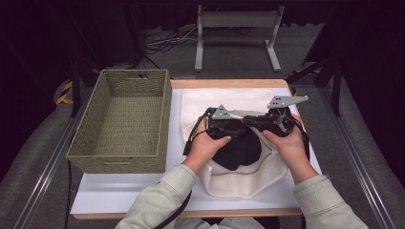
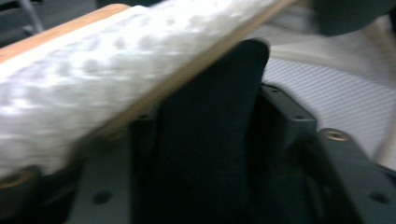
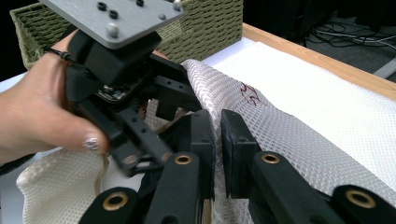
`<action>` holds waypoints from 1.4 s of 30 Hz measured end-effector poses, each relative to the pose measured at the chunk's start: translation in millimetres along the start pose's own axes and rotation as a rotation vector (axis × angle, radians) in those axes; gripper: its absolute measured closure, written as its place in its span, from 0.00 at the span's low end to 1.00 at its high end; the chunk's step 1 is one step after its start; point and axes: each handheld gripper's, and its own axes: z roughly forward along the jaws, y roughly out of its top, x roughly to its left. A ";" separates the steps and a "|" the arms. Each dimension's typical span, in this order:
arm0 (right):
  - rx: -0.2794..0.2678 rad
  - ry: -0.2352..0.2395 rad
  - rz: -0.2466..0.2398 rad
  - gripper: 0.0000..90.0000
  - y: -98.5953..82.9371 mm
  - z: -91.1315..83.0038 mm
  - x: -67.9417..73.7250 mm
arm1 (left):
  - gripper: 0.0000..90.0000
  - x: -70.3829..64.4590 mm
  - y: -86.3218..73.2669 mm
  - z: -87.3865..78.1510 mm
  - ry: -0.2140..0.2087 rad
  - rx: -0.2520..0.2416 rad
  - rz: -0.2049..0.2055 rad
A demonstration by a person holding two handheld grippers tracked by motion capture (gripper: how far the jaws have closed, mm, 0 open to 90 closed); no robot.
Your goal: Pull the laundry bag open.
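Note:
A white mesh bag (image 1: 239, 183) lies on the white table mat, with a black cloth (image 1: 237, 150) sitting in its open mouth. Both grippers meet above it. My left gripper (image 1: 237, 128) is shut on the black cloth (image 2: 205, 154), which runs up between its jaws; the blurred mesh (image 2: 93, 79) crosses above. My right gripper (image 3: 218, 135) is shut on a raised fold of the mesh bag (image 3: 289, 140), its jaws almost touching with the fabric pinched between. In the high view the right gripper (image 1: 253, 120) points left, tip to tip with the left one (image 3: 121, 84).
An empty woven green basket (image 1: 124, 119) stands at the table's left, and shows behind the left gripper as the basket (image 3: 210, 23). A flat white cloth (image 1: 224, 98) lies behind the bag. The wooden table edge (image 3: 317, 56) runs along the far side.

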 end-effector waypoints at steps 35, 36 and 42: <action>-0.062 0.006 -0.052 0.95 5.0 -25.8 17.7 | 0.22 -59.8 4.9 -92.4 -0.104 -0.027 0.124; -0.059 0.011 -0.056 0.95 3.7 -27.4 19.2 | 0.22 -60.8 1.8 -96.1 -0.105 -0.029 0.124; -0.039 0.023 -0.062 0.95 -7.1 -32.1 23.6 | 0.22 -55.6 -14.8 -109.0 -0.090 -0.029 0.086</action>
